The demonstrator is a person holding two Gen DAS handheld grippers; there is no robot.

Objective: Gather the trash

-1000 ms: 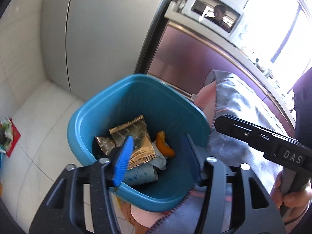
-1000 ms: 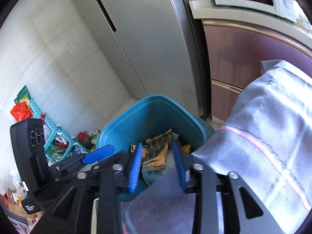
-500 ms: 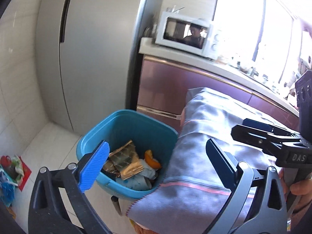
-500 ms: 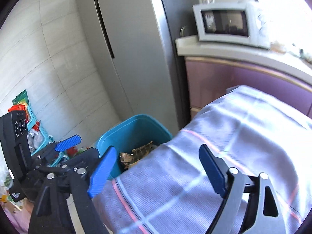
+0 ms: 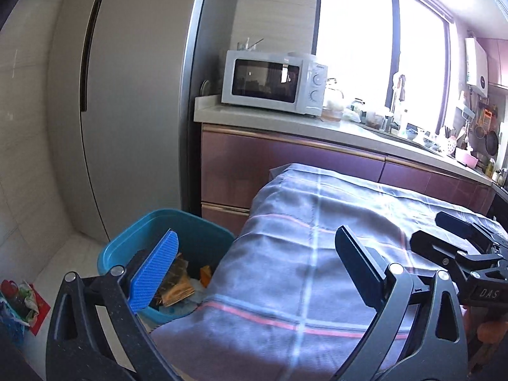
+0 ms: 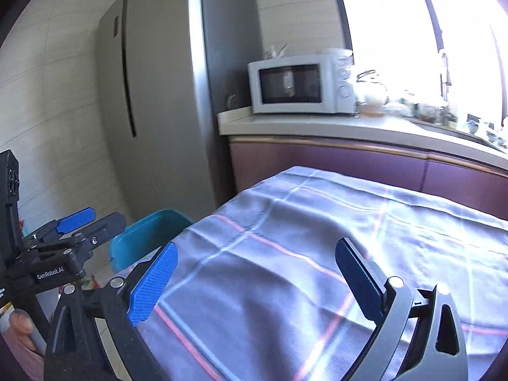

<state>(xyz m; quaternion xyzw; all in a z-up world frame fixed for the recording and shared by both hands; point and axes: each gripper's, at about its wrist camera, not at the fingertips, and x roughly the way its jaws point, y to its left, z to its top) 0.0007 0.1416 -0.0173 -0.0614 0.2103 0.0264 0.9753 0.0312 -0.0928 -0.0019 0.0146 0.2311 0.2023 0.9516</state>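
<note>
A blue bin stands on the floor against the left end of a table draped in a grey checked cloth. Inside it lie golden wrappers, an orange scrap and pale paper. My left gripper hangs open and empty above the cloth's corner, its blue pad over the bin. My right gripper is over the cloth, its jaws opening wide with nothing between them. In the right wrist view only the bin's rim shows, beside the cloth's edge.
A tall grey fridge stands behind the bin. A white microwave sits on a counter over purple cabinets. Coloured clutter lies on the floor at the far left. The right gripper's fingers cross the cloth's right side.
Both grippers have drawn back and up from the bin, and their jaws have spread wide. The bin has slid down and left in both views, with the cloth now filling the front.
</note>
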